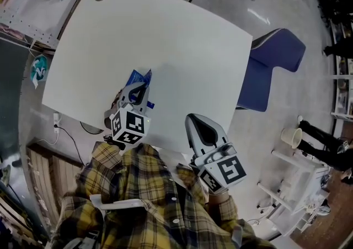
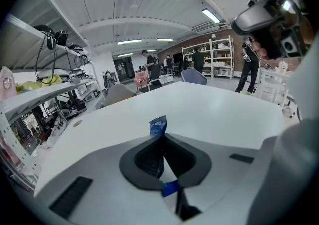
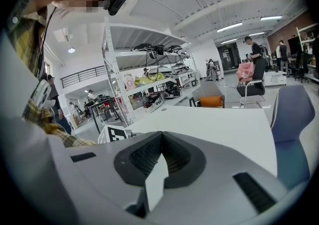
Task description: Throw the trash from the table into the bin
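— Yellow checked shirt point(image 1: 149, 187) is closest. What has the left gripper point(image 1: 139, 92) got?
— It is squeezing the crinkly blue plastic wrapper point(image 1: 141, 78) by the near edge of the white bench point(image 1: 165, 38). The wrapper sticks out past the tips, away from us.
— And the right gripper point(image 1: 194, 120)?
— Pinched together on nothing. No bin shows.

Right gripper point(image 3: 160, 136): jaws closed tip to tip, nothing between them; white table point(image 3: 224, 129) shows through the gap below the tips. Gripper points low across the table. Marker cube point(image 3: 117, 133) at the table's near left edge. Plaid sleeve point(image 3: 50, 124) far left. Blue chair point(image 3: 294, 114) just beside the table's right edge. Orange chair point(image 3: 209, 100) beyond the far edge. Rack point(image 3: 149, 79) behind, shelves cluttered with cables. Person point(image 3: 255, 54) standing well back, right.
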Motion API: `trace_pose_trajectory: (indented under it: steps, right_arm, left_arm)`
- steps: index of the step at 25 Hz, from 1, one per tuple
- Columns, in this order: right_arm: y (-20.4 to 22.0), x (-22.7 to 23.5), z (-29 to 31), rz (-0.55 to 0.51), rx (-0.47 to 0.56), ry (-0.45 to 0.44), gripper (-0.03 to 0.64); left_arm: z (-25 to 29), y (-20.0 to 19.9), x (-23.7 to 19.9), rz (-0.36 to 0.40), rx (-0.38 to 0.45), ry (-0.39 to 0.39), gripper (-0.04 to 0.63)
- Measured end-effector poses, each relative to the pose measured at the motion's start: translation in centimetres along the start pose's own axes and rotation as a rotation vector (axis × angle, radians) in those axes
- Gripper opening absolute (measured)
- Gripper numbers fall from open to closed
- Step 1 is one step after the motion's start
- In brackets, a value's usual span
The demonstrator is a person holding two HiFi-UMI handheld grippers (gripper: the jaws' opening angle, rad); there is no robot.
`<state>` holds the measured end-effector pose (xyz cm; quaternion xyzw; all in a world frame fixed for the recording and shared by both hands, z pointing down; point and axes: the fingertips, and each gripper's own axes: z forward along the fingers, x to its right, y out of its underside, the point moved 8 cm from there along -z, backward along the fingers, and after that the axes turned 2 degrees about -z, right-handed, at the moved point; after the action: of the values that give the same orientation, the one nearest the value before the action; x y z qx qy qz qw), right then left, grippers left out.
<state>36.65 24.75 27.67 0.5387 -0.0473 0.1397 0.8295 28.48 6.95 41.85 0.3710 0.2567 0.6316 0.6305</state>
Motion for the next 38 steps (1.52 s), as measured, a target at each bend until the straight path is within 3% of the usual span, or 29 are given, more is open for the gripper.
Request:
trace_pose_trajectory:
  steps: [8,16,22,31,38]
  right_arm:
    - [-1.3,0.5,0.0,-0.033,0.034,-0.046,-0.002]
    - [-3.2,-0.6,0.8,-0.082,0.071,-0.153,-0.002]
    - [-3.9,-2.4,2.9,-0.121,0.052,-0.256,-0.002]
    - [-3.8,-8.3,8.6,-0.181,-0.015,-0.425,-0.002]
    - [-2.8,-15.8,12.6,-0.219,-0.060,-0.493,-0.002]
  left_arm:
    - [-1.6,-2.3,-0.4,-0.047,0.067,-0.016,0.008]
    - [-5.6,-4.4,-0.7,-0.172,0.158,-0.041,0.008]
    - [-9.6,-4.5,-2.3,-0.263,0.199,-0.102,0.008]
    - [-16.5,0.3,-6.1,-0.421,0.245,-0.245,0.008]
    - [-22.8,6.6,-9.4,-0.497,0.247,-0.326,0.008]
